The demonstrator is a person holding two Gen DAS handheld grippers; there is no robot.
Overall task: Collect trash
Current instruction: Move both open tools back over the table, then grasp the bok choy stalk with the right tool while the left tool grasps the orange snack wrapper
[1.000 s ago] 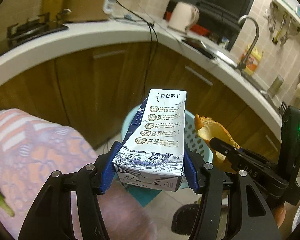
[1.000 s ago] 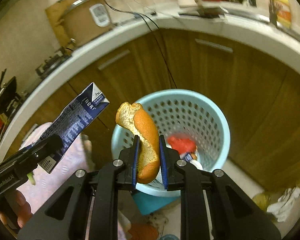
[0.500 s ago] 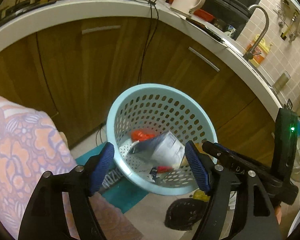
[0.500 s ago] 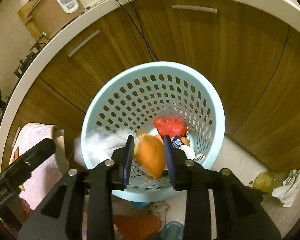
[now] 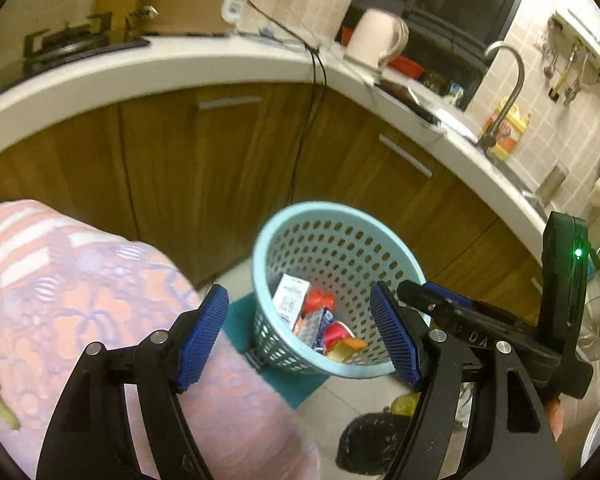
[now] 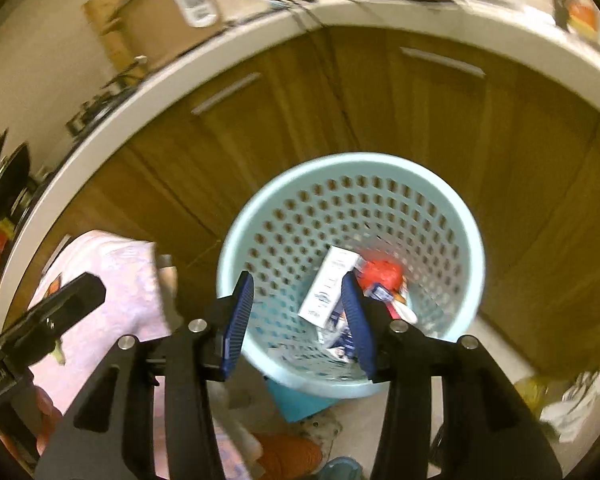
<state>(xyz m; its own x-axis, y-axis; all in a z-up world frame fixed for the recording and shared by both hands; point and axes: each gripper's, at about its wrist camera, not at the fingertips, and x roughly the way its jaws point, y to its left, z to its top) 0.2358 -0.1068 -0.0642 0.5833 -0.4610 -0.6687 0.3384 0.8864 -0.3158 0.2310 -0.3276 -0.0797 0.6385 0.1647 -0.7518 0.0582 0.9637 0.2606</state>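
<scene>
Here both the left claw (image 5: 300, 336) and the right claw (image 6: 298, 320) gape wide with nothing between their pads, poised above the blue basket (image 6: 466, 240). Beyond, the milk carton (image 6: 328, 288) lies inside it among wrappers. It looks light and crushable, best pinched across its flat sides.

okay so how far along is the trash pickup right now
Done: the milk carton and orange peel lie inside the blue basket. In hand: nothing; the left tongs and right tongs are both open and empty. Left: crumpled scraps on the floor beside the basket.
</scene>
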